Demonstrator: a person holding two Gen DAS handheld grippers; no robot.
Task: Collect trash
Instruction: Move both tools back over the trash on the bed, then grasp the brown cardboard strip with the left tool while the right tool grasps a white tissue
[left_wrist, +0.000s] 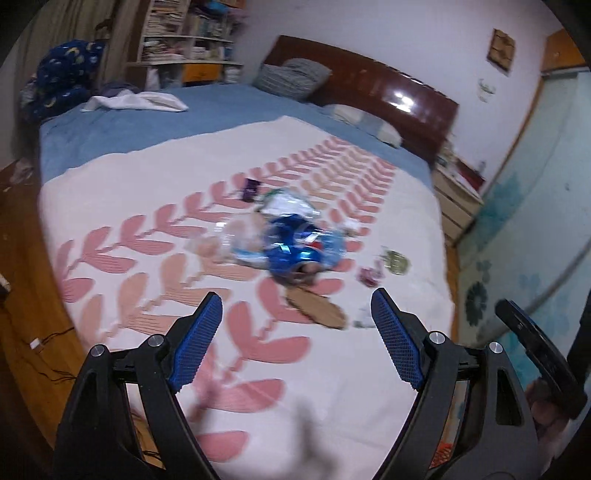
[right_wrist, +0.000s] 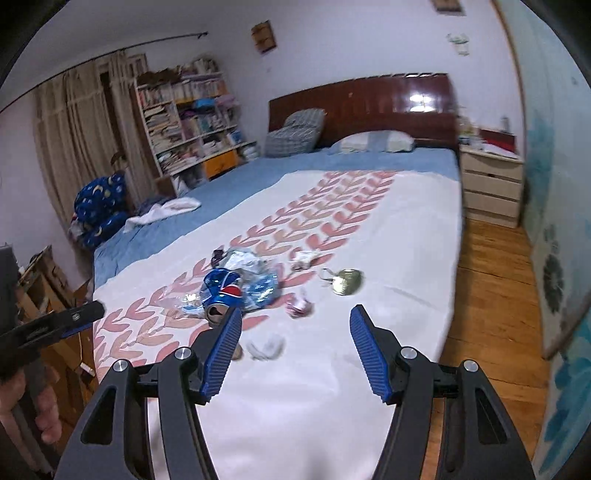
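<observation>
A pile of trash lies on the white bedspread with pink leaf pattern (left_wrist: 129, 192). A crushed blue Pepsi can (left_wrist: 295, 251) (right_wrist: 221, 291) sits in the middle, beside clear plastic wrappers (left_wrist: 236, 236) (right_wrist: 245, 262). A brown cardboard scrap (left_wrist: 314, 306), a pink crumpled wrapper (left_wrist: 369, 275) (right_wrist: 299, 304), a round gold-green lid (left_wrist: 397, 262) (right_wrist: 347, 282) and white crumpled paper (right_wrist: 266, 347) lie around it. My left gripper (left_wrist: 295, 306) is open and empty, short of the can. My right gripper (right_wrist: 295, 321) is open and empty, near the pink wrapper.
The bed has a blue sheet (right_wrist: 236, 184), pillows (right_wrist: 373, 142) and a dark wood headboard (right_wrist: 369, 103). A nightstand (right_wrist: 491, 181) stands right of the bed on the wooden floor (right_wrist: 491, 295). A bookshelf (right_wrist: 188, 118) and blue bedding bundle (right_wrist: 99, 206) are on the left.
</observation>
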